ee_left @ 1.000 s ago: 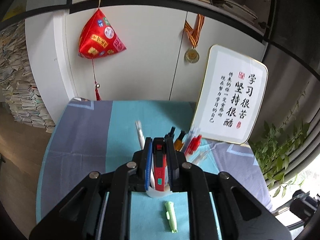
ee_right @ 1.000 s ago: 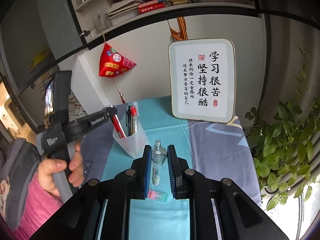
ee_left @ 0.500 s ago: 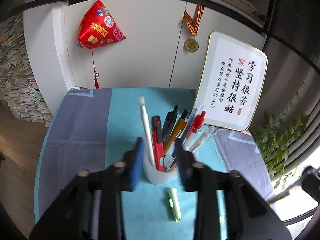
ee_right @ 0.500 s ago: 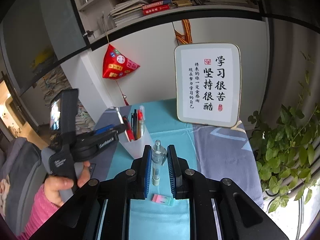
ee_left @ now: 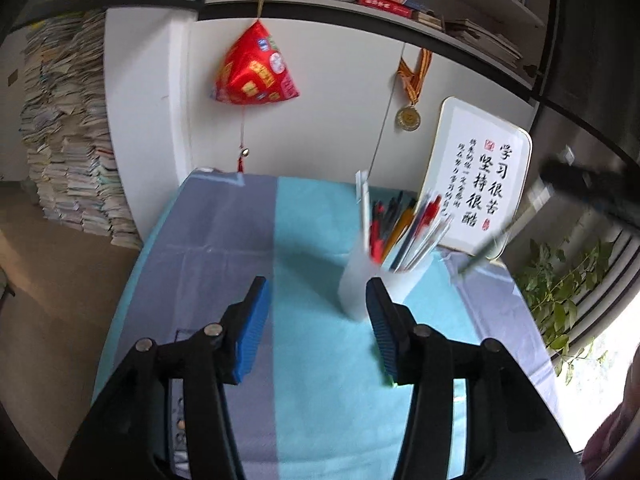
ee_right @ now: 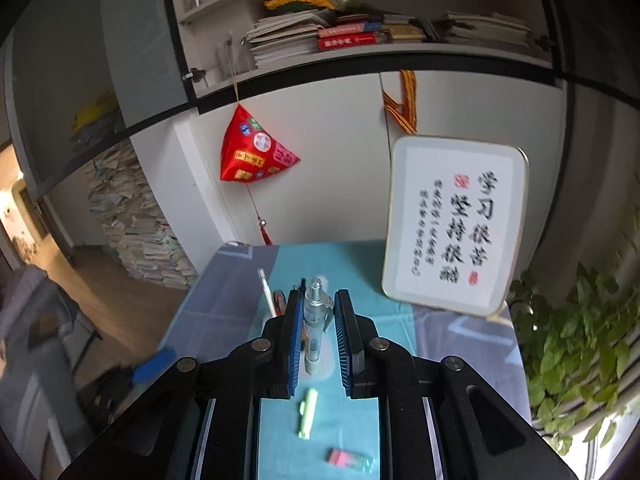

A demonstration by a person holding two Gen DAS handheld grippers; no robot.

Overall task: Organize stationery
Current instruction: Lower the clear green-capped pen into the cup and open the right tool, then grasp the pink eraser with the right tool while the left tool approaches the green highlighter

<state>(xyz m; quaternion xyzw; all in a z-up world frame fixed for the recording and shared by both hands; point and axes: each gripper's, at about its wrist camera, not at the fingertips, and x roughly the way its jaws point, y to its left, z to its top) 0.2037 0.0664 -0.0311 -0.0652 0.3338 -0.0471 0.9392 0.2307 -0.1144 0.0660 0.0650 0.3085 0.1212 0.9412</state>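
Left wrist view: left gripper (ee_left: 316, 312) has its jaws spread wide and empty over the tablecloth (ee_left: 224, 240). Landmark is the pen cup (ee_left: 382, 280), white, upright on the cloth, blurred, full of pens, just beyond the gripper's right finger. Behind the cup a framed sign (ee_left: 478, 178) leans against the wall.

Right wrist view: right gripper (ee_right: 317, 330) is clamped on a clear pen (ee_right: 314, 320), tip pointing up. The cup sits mostly hidden behind its fingers. Nearer the camera than the cup, a green cap (ee_right: 307, 413) and a pink eraser (ee_right: 349, 459) lie on the cloth, apart
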